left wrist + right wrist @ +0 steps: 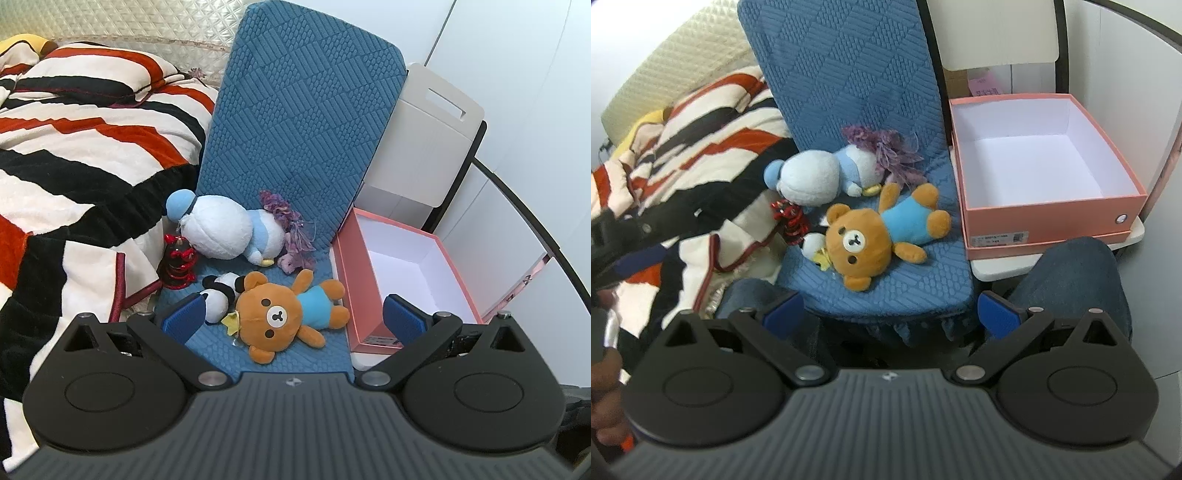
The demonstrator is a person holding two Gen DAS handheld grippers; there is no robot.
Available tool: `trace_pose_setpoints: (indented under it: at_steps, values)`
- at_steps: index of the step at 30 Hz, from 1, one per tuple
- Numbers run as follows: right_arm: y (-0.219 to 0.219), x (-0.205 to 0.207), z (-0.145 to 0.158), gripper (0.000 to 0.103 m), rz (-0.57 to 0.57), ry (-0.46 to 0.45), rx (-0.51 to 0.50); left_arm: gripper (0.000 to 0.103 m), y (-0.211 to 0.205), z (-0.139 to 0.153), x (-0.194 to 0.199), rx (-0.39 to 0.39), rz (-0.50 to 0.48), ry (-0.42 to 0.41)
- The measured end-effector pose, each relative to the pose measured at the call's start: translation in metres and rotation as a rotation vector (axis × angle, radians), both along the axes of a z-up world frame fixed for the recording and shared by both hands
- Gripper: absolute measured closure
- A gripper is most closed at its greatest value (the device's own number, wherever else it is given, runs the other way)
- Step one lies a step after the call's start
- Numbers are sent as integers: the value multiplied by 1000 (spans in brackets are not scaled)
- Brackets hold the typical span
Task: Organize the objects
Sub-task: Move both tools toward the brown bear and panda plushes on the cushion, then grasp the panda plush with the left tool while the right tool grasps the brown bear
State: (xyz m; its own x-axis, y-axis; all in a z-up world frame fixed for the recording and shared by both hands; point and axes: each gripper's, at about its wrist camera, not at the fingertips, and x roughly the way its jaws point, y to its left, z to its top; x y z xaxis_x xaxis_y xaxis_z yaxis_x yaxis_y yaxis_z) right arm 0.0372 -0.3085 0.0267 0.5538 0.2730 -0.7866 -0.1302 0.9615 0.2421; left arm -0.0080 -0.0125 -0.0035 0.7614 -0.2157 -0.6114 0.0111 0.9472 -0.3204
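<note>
A brown teddy bear in a blue shirt (284, 317) (875, 236) lies on the blue chair cushion (295, 129) (849, 92). Behind it lie a white and light-blue plush (225, 230) (816, 177), a purple fluffy toy (291, 229) (890, 155), a small panda plush (218, 297) (812, 243) and a red and black toy (179, 264) (788, 219). An open, empty pink box (410, 269) (1045, 173) stands right of the cushion. My left gripper (293, 317) is open, just above the bear. My right gripper (890, 314) is open, in front of the chair's edge.
A striped red, black and white blanket (74, 166) (683, 166) lies left of the chair. A white chair back (424, 140) stands behind the box. The person's jeans-clad knee (1071, 280) is in front of the box. White walls lie to the right.
</note>
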Motion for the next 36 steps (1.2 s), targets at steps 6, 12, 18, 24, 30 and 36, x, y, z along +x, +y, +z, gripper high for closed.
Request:
trace_pose_setpoints:
  at_steps: [6,12,18,24,30,36]
  values:
    - [2,1,-7,0,-5,26,16,0,-1,-3,2,-9,-8,6]
    - [0,9,-11,0,-20,33,41,0,-1,-9,12,-9,-14,26]
    - [-1,23,-21,0,-61,55,57,0,2,-20,29,-6,-10,47]
    - [4,46,-40,0,-63,120,96,0,5,-31,52,33,-9,72]
    - [13,68,-56,0,-91,152,98,0,13,-51,80,37,-8,117]
    - [16,94,-82,0,-220,249,204,0,22,-79,116,40,-19,188]
